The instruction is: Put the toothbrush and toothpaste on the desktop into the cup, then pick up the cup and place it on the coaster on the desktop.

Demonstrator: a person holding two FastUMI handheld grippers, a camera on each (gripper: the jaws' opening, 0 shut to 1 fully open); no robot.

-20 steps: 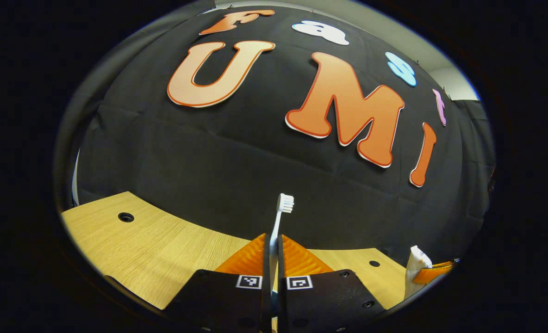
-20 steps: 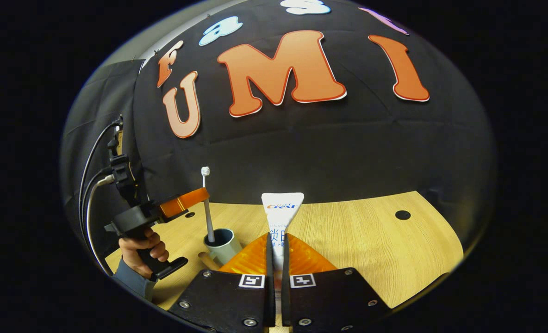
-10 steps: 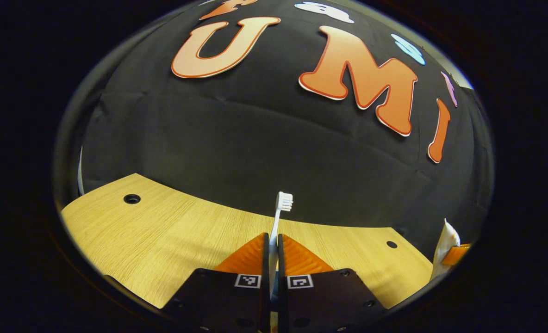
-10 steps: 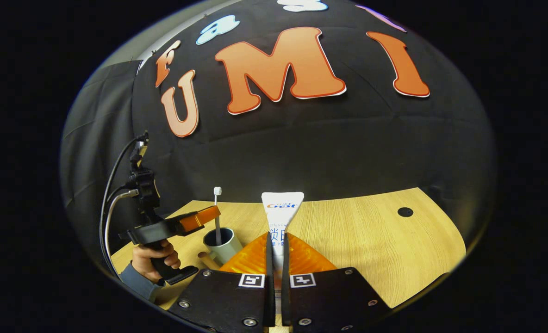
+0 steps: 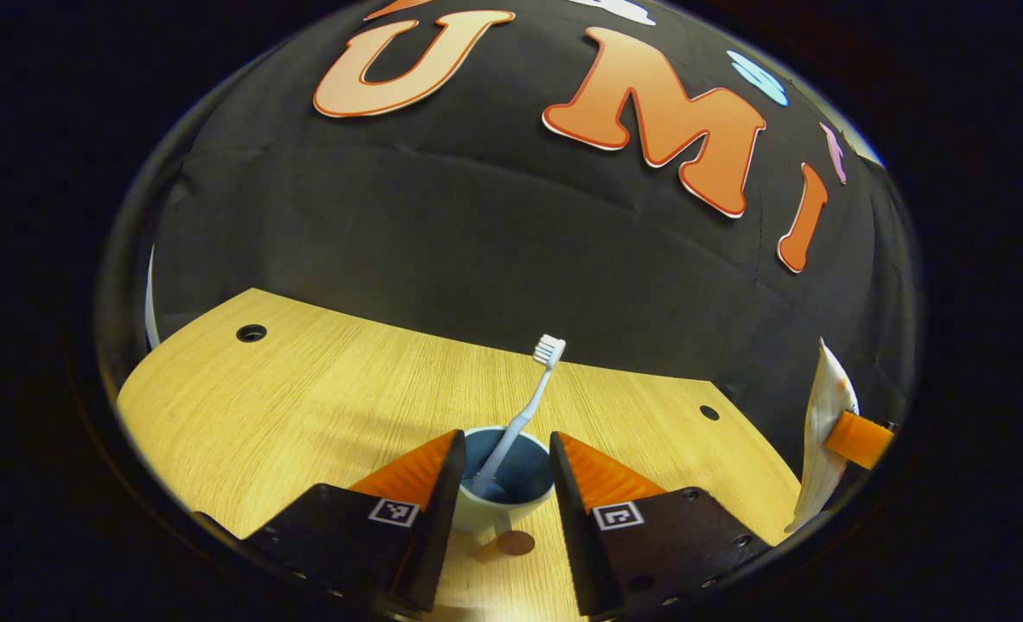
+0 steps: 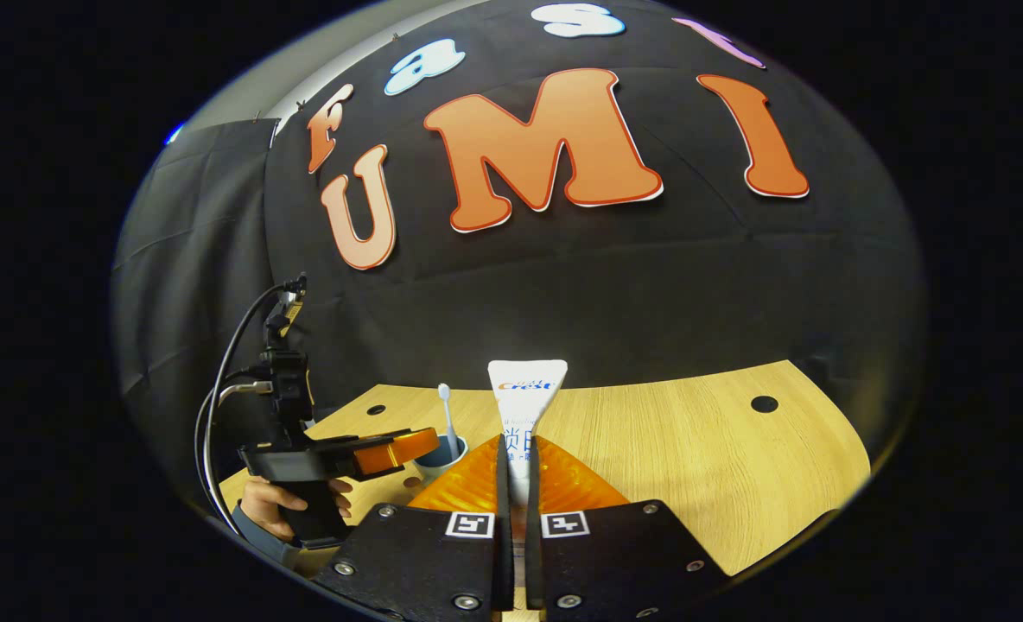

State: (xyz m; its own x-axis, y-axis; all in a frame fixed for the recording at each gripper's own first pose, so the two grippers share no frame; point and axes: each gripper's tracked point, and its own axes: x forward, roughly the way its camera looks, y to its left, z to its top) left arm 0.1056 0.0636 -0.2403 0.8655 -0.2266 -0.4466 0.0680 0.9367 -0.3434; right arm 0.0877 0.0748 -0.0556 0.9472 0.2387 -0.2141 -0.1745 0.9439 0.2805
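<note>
A: Where is the toothbrush [image 5: 524,413]?

B: Low centre of the left gripper view, standing in the cup [image 5: 505,488], handle down, white bristles up, leaning right. The cup is pale outside, dark blue inside, and sits on the desk [image 5: 304,415] between the fingers.

A: And the left gripper [image 5: 500,471]?

B: Spread wide, one finger either side of the cup, holding nothing. A small brown disc [image 5: 515,542] lies just below the cup.

A: The toothpaste [image 6: 524,406]?

B: Centre of the right gripper view, a white tube upright, flat crimped end up, clamped between the fingers of the right gripper [image 6: 517,484], which are nearly together on it. At lower left there, a hand [image 6: 291,501] holds the other gripper by the cup.

A: Surroundings?

B: Light wood desk with round holes [image 5: 251,333], black cloth wall [image 6: 650,285] behind. The desk's right side in the right gripper view lies bare out to its curved edge.
</note>
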